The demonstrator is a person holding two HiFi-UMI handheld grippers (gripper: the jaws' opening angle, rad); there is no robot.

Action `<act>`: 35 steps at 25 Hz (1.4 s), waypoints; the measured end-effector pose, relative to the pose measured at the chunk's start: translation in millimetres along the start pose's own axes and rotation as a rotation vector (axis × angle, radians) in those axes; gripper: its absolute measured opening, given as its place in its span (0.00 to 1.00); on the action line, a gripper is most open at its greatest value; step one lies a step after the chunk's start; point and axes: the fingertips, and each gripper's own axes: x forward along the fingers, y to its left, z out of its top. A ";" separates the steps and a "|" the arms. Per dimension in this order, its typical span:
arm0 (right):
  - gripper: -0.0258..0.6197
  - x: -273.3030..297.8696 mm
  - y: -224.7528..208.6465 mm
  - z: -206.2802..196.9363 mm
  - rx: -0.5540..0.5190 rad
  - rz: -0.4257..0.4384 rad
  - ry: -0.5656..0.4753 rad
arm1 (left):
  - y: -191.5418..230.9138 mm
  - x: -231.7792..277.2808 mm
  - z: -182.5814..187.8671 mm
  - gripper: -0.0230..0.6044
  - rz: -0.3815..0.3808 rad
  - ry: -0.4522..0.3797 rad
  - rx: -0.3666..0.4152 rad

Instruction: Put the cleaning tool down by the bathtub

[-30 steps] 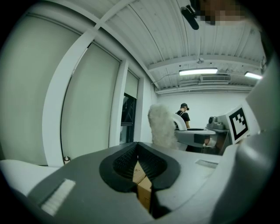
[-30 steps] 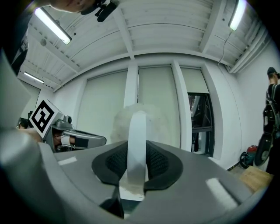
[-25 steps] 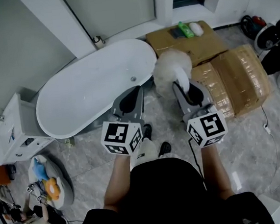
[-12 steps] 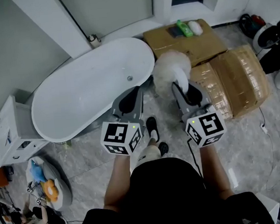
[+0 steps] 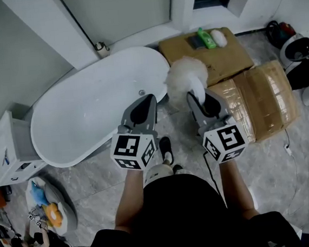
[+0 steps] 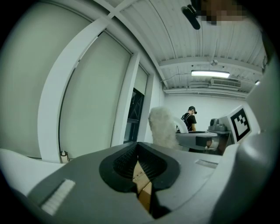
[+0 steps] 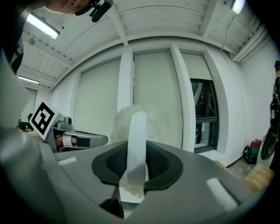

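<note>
**Position of item.** The cleaning tool is held off the floor at the far end of the right gripper. In the head view it is seen just right of the bathtub, at its right end, with the cardboard boxes to the right of it. It has not yet been set down.

**Grip.** In the right gripper view, the white handle is pinched between the pads of the right gripper and stands upright, with the fluffy head beyond the tips. The left gripper is carried alongside. Its pads are pressed together with nothing between them.

**Handling, as judged.** The tool is assessed as light. The head looks soft and compressible, so no firm hold would be offered there. The handle looks stiff, smooth and possibly slippery, and is considered the correct place of hold, as at present. Breakage is not expected from a low release. Some tipping or rolling onto the head should be allowed for once the handle is freed.

**Remaining step.** Lowering to the floor beside the bathtub is judged necessary before release.
</note>
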 end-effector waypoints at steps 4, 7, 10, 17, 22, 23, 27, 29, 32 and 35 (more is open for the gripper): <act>0.18 38.3 -18.5 10.9 -0.001 -0.009 -0.006 | 24.0 30.8 12.9 0.03 -0.008 -0.006 0.004; 0.18 60.5 -28.0 18.8 -0.006 -0.018 -0.015 | 40.0 50.5 21.3 0.03 -0.014 -0.011 0.010; 0.18 76.0 -35.8 21.9 -0.011 -0.024 -0.015 | 49.8 67.7 27.3 0.03 -0.025 -0.013 0.019; 0.18 100.0 -47.6 22.4 0.001 -0.036 -0.012 | 61.3 92.5 33.0 0.03 -0.057 -0.010 0.028; 0.18 110.1 -50.4 20.3 0.008 -0.044 -0.002 | 67.9 101.4 29.3 0.03 -0.067 0.006 0.019; 0.18 111.3 -52.1 20.4 0.008 -0.045 0.000 | 68.2 103.2 29.6 0.03 -0.069 0.007 0.018; 0.18 117.1 -61.2 20.5 0.010 -0.052 0.010 | 71.7 111.3 29.6 0.03 -0.068 0.010 0.006; 0.18 120.3 -65.5 21.0 0.010 -0.051 0.012 | 73.6 116.0 29.4 0.03 -0.066 0.011 0.003; 0.18 127.0 -74.2 21.2 0.006 -0.042 0.015 | 77.5 126.5 29.5 0.03 -0.050 0.009 0.001; 0.18 135.1 -87.2 21.2 0.008 -0.036 0.020 | 78.4 141.1 29.7 0.03 -0.044 0.015 -0.002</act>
